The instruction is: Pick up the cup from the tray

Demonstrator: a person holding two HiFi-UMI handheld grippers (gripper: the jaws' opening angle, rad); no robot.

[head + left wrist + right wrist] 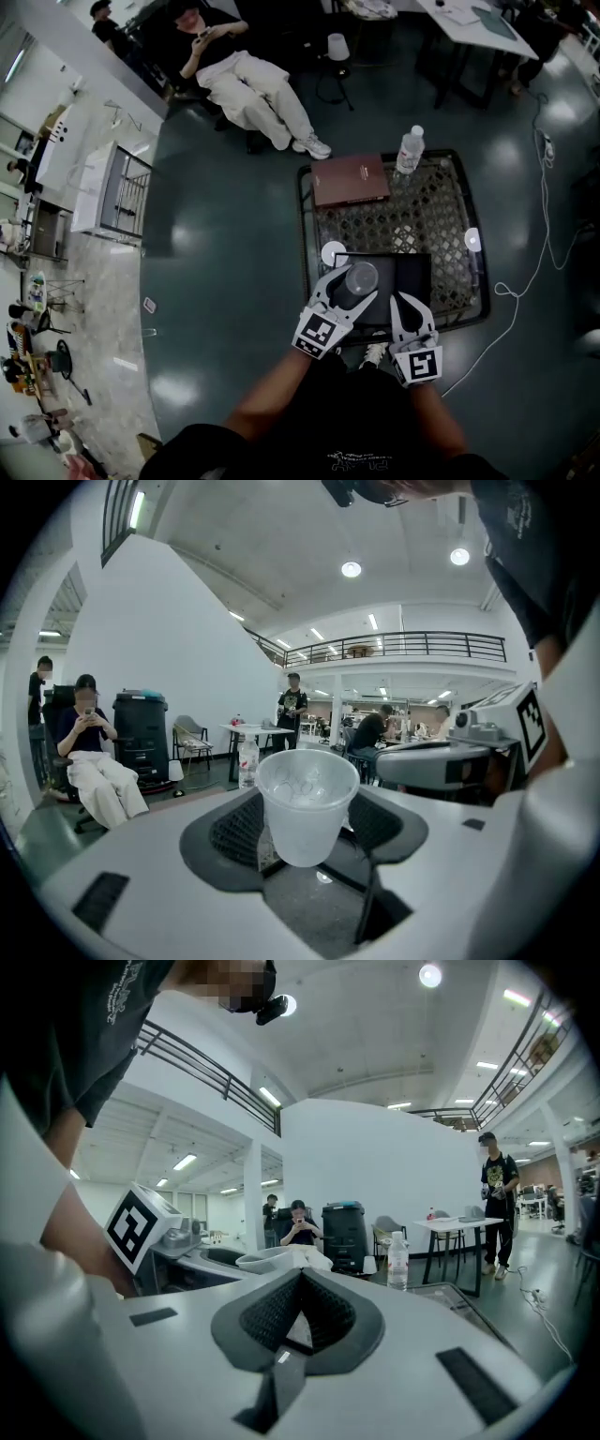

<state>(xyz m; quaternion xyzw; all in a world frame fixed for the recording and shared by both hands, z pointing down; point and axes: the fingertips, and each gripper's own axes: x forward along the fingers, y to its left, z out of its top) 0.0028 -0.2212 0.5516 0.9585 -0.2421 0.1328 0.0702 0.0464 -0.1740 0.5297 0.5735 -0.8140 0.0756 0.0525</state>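
Observation:
A clear plastic cup [362,277] stands upright between the pads of my left gripper [354,287], which is shut on it. In the left gripper view the cup [305,803] fills the middle, its lower half pinched between the dark pads, its base off any surface. Under it in the head view lies the dark tray [412,274] on a mesh table [441,206]. My right gripper [404,306] sits just to the right over the tray's front edge, jaws together and holding nothing. The right gripper view shows the cup's rim [267,1260] to its left.
On the mesh table lie a brown book [350,180], a water bottle [410,150], a white disc [334,252] left of the tray and a small white object [472,239] at the right rim. A person sits on a chair [253,89] beyond. A cable [534,253] trails on the floor at the right.

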